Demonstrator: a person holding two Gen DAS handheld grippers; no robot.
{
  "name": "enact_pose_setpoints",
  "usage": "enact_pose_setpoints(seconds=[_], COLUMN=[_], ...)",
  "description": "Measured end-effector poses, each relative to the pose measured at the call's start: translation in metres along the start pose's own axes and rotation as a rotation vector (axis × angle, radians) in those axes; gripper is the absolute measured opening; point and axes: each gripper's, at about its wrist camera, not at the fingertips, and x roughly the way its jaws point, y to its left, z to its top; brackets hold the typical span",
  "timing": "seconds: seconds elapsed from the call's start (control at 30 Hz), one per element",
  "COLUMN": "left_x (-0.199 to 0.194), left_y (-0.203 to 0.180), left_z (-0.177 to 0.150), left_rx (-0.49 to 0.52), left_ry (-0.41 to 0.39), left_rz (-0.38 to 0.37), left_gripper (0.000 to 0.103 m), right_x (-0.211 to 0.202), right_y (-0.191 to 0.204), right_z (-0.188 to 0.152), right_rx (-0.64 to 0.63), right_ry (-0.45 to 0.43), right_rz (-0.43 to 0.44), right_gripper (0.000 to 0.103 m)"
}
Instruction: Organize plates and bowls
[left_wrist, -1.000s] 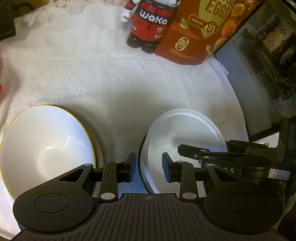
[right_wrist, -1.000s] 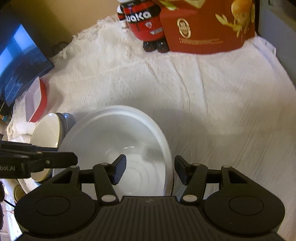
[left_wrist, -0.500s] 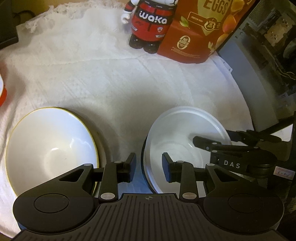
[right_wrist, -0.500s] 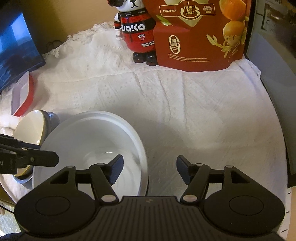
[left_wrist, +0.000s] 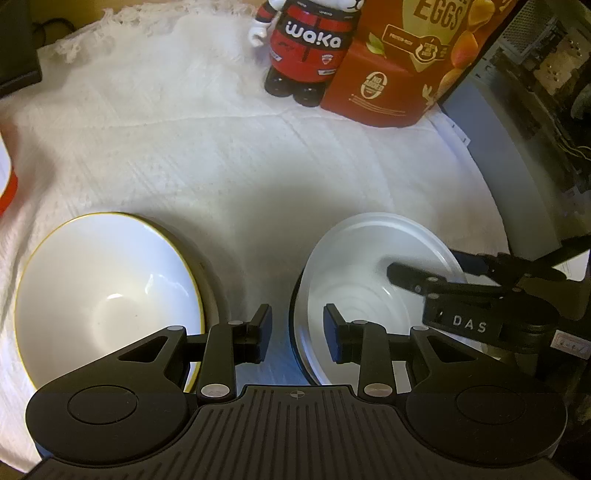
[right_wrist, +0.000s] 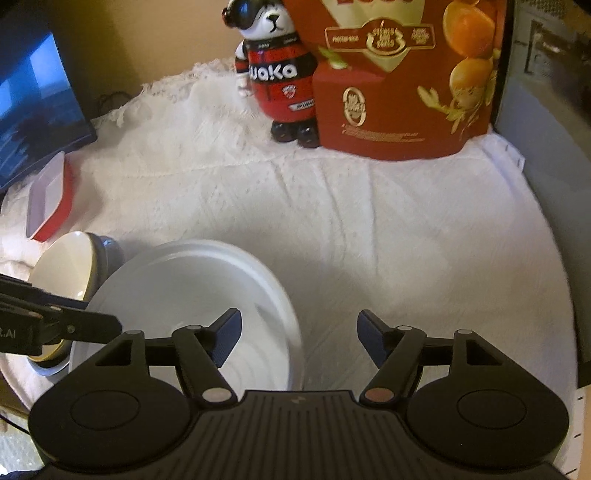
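Porcelain, rigid and slick: white bowl (right_wrist: 192, 295) wants a rim pinch; my right fingers (right_wrist: 299, 341) have just been widening around its right rim, left fingers (left_wrist: 297, 334) part-open, empty.

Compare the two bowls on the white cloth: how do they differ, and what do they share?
The yellow-rimmed bowl has a thin yellow edge; the white bowl is plain. The yellow-rimmed bowl's inside is smooth; the white bowl's shows concentric rings. Both are white inside, upright and empty.
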Motion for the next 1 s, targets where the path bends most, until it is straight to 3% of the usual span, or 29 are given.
enact_pose_setpoints(seconds=[0.43,0.6,0.77,0.97,1.0], left_x=[0.004,0.009,0.019,0.033,0.035], left_y=[-0.001,0.002,0.013,0.014,0.013], left_z=[0.002,0.003,0.004,0.004,0.004], left_rx=[0.006,-0.013,-0.072,-0.082,-0.086], left_ry=[0.015,0.020,0.040,0.097,0.105], left_rz=[0.001,0.000,-0.050,-0.099,-0.114], left_gripper=[0.034,0.034,0.034,0.037,0.042], right_x=[0.009,0.018,0.037,0.042,0.041], right_y=[0.000,-0.003,-0.011,-0.013,-0.014], right_z=[-0.004,-0.006,-0.012,-0.015,-0.015], right_rx=[0.027,0.065,0.160,0.182,0.184], right_ry=[0.043,0.095,0.190,0.223,0.226], right_rz=[0.018,0.081,0.171,0.208,0.213], right_gripper=[0.070,0.070,0.058,0.056,0.056])
